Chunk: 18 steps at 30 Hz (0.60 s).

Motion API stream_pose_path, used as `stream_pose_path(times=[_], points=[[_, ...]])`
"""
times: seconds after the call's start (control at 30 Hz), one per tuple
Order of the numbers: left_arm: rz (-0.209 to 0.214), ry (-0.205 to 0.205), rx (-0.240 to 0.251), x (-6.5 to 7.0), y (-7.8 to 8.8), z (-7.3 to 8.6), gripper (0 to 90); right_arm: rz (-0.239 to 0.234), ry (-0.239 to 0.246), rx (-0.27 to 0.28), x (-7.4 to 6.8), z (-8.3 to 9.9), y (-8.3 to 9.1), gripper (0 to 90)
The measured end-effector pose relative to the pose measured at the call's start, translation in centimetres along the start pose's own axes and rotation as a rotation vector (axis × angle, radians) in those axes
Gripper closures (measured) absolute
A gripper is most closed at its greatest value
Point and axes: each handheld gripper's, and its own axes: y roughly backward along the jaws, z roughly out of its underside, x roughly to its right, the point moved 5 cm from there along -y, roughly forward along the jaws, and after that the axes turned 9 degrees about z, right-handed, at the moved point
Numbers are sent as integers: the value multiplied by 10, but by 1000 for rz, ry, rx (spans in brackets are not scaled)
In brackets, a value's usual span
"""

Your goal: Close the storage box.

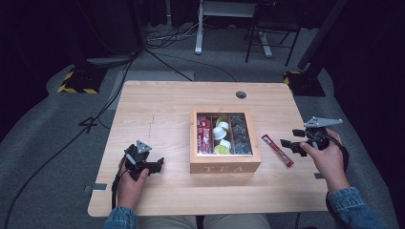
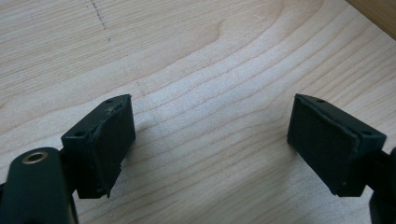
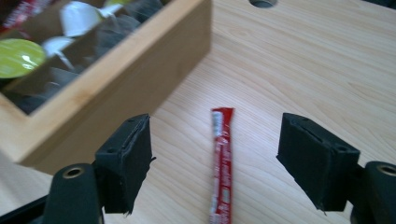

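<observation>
Red stick packet lies just beside the right tool, right of the tea box.
In the right gripper view the packet's long axis is seen running between the spread jaws; left tool is spread, well apart on the table.

You see a pale wooden table with smooth, matt grain. The tea box is light wood, satin-finished. The red sachet looks glossy foil or plastic. The right gripper carries matt black, rough-edged foam pads.
</observation>
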Motion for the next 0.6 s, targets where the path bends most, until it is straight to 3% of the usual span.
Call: stream_pose_path(times=[0.27,0.43,0.6], points=[[0,0,0,0,0,0,154,59,-49,-36,33,22,-17,266],[0,0,0,0,0,0,154,128,-15,-66,44,38,-28,266],[0,0,0,0,0,0,154,147,-48,-72,50,56,-42,268]])
